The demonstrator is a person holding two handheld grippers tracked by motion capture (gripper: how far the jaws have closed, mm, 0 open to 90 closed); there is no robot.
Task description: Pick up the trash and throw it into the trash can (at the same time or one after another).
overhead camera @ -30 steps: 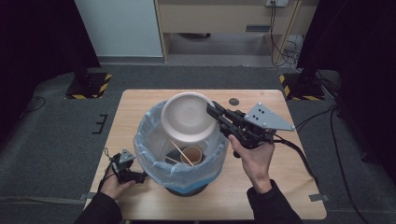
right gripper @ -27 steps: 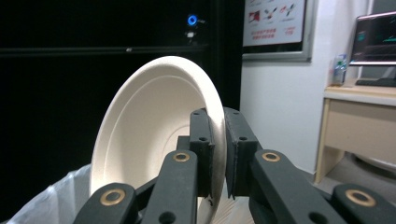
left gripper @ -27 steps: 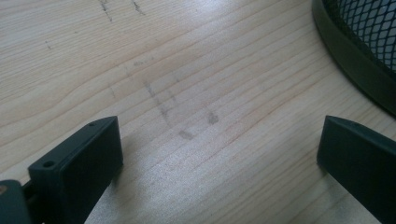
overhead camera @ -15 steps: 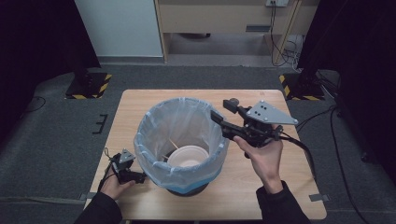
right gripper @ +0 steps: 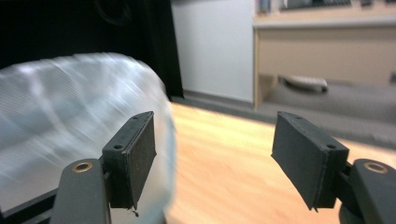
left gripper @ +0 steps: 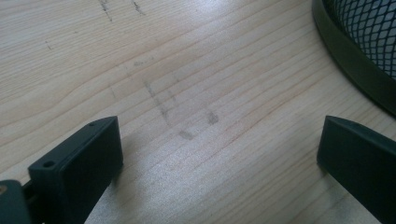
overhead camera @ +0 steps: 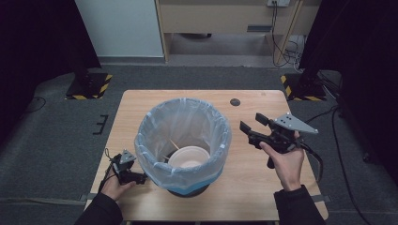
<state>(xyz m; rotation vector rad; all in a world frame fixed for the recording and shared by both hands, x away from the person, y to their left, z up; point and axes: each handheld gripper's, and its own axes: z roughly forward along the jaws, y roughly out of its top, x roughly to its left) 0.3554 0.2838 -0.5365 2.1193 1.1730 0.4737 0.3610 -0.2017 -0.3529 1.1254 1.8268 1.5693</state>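
Wooden tabletop [overhead camera: 244,187] carries a lined bin [overhead camera: 183,140] at its middle. Nearest, the left claw [overhead camera: 126,171] rests spread and empty beside the bin's base. The white bowl [overhead camera: 188,157], a second ago held over the rim, now lies inside the bin. Farther right, the right claw [overhead camera: 251,131] has drawn back, spread and empty, so the drop looks done.

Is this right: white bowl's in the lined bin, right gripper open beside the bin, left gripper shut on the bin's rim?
Not quite. The left gripper isn't shut on anything: the left gripper view shows its jaws wide apart over bare table, beside the bin's base. The rest holds: in the high view the white bowl lies inside the lined bin, and the right gripper is open beside it.
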